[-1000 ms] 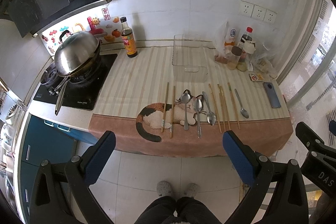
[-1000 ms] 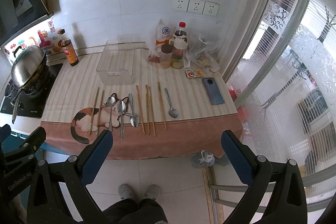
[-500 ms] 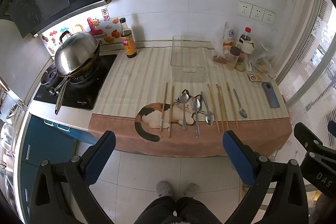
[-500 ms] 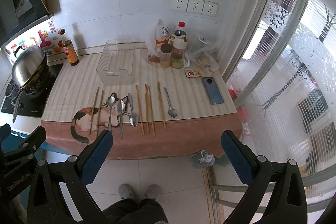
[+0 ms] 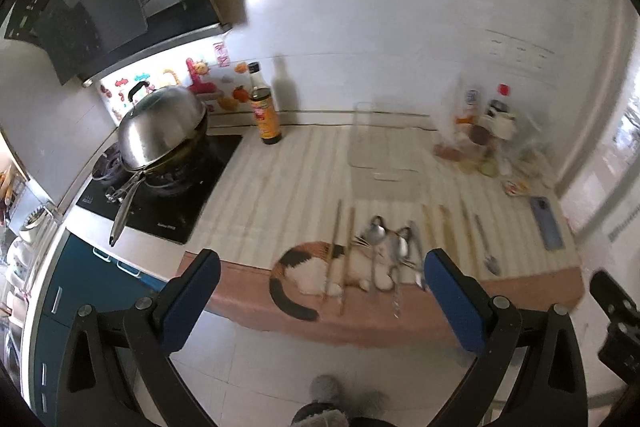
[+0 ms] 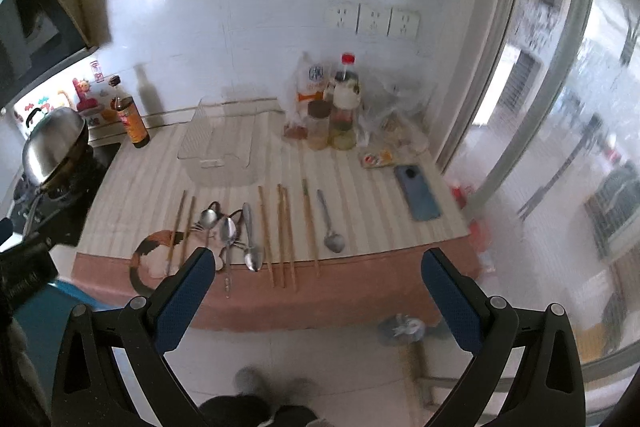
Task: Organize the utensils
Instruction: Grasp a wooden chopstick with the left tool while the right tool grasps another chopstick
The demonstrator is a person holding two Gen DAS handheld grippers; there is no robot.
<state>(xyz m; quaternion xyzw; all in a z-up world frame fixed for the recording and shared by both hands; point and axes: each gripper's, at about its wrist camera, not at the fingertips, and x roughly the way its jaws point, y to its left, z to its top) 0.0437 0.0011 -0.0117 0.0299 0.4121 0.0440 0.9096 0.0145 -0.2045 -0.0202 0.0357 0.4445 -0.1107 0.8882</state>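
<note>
From the left wrist, the left tongs (image 5: pixel 320 291) stand wide apart and empty above the floor, short of the surface (image 5: pixel 280 187), probably held back to take in the whole layout. The spoons (image 5: pixel 376 231) and chopsticks (image 5: pixel 334 251) lie in a row near the front edge, seemingly spread for sorting. From the right wrist, the right tongs (image 6: pixel 316 287) are likewise apart, holding nothing; the clear tray (image 6: pixel 218 147) sits just behind the row, a likely destination.
</note>
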